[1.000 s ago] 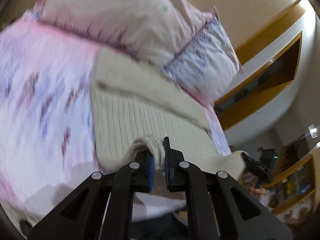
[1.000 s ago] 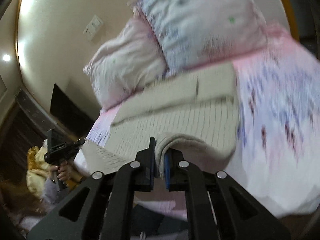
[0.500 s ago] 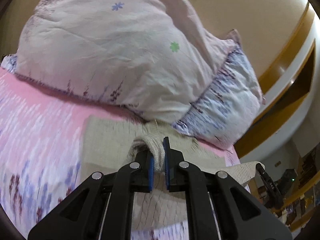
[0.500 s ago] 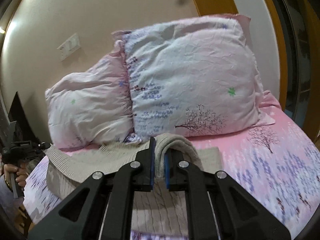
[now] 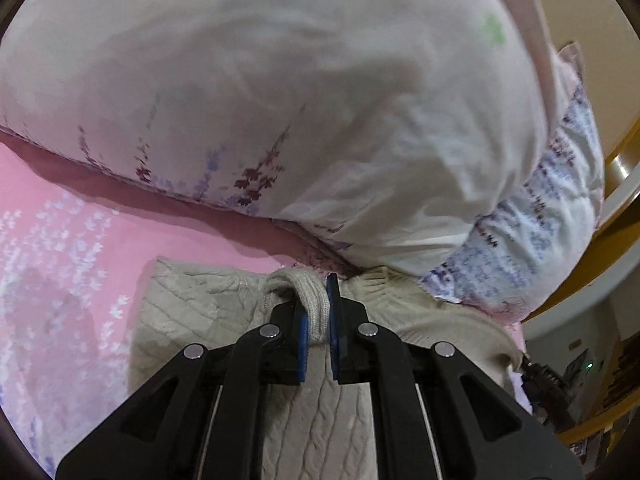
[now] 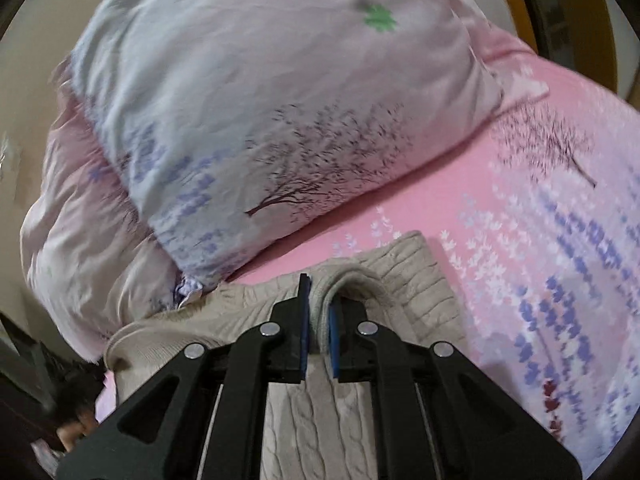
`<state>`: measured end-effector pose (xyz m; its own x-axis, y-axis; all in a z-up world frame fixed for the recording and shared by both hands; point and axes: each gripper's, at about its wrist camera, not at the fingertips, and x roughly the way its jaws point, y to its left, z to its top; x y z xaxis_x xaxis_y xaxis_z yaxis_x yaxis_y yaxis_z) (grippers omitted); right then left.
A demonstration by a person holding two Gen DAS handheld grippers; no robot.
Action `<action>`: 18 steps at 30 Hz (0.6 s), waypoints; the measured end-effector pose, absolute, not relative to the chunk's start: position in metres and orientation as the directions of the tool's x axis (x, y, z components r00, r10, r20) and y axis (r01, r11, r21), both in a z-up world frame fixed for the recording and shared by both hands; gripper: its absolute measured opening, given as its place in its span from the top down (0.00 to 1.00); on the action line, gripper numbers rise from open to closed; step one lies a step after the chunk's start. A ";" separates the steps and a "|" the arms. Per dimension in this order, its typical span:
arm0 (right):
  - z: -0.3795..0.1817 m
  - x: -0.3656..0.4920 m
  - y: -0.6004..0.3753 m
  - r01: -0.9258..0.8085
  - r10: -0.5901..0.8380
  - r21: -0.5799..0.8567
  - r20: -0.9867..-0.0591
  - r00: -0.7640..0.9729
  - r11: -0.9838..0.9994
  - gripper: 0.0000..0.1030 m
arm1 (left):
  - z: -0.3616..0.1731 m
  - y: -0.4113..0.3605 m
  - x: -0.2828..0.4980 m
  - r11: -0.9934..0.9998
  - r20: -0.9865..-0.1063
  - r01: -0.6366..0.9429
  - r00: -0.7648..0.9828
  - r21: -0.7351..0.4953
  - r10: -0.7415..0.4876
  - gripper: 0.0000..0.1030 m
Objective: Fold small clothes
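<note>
A beige cable-knit sweater (image 5: 192,304) is lying on the pink floral bedsheet (image 5: 60,248), its far edge reaching the foot of two pillows. I am pinching a bunched fold of its knit in my left gripper (image 5: 318,320) and another in my right gripper (image 6: 319,320), blue pads pressing the fabric. The front pillow (image 6: 280,92) is leaning over the other pillow (image 6: 80,200).

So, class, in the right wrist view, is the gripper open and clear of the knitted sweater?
No, the right gripper is shut on a fold of the beige cable-knit sweater, pinched between its blue pads.
</note>
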<state>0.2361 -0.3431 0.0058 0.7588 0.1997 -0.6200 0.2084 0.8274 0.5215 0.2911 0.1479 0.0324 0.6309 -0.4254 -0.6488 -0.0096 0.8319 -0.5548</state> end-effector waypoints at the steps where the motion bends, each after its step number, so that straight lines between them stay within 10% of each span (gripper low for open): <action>1: 0.004 0.239 -0.343 0.218 0.196 0.519 -0.628 0.753 0.826 0.88 | 0.028 0.145 0.293 0.839 -0.661 -0.011 0.622 -0.544 -0.420 0.93; 5: -0.002 0.246 -0.340 0.225 0.223 0.533 -0.648 0.728 0.815 0.53 | 0.017 0.138 0.301 0.853 -0.699 -0.022 0.585 -0.522 -0.412 0.91; 8: 0.015 0.228 -0.343 0.234 0.173 0.512 -0.626 0.761 0.827 0.22 | 0.022 0.139 0.295 0.848 -0.683 0.013 0.586 -0.530 -0.436 0.73; 10: 0.027 0.213 -0.350 0.217 0.149 0.495 -0.599 0.787 0.841 0.22 | 0.034 0.147 0.281 0.852 -0.662 0.036 0.613 -0.522 -0.431 0.37; 18: 0.020 0.154 -0.383 0.220 0.155 0.451 -0.657 0.738 0.865 0.59 | 0.050 0.163 0.215 0.880 -0.656 0.195 0.602 -0.432 -0.455 0.33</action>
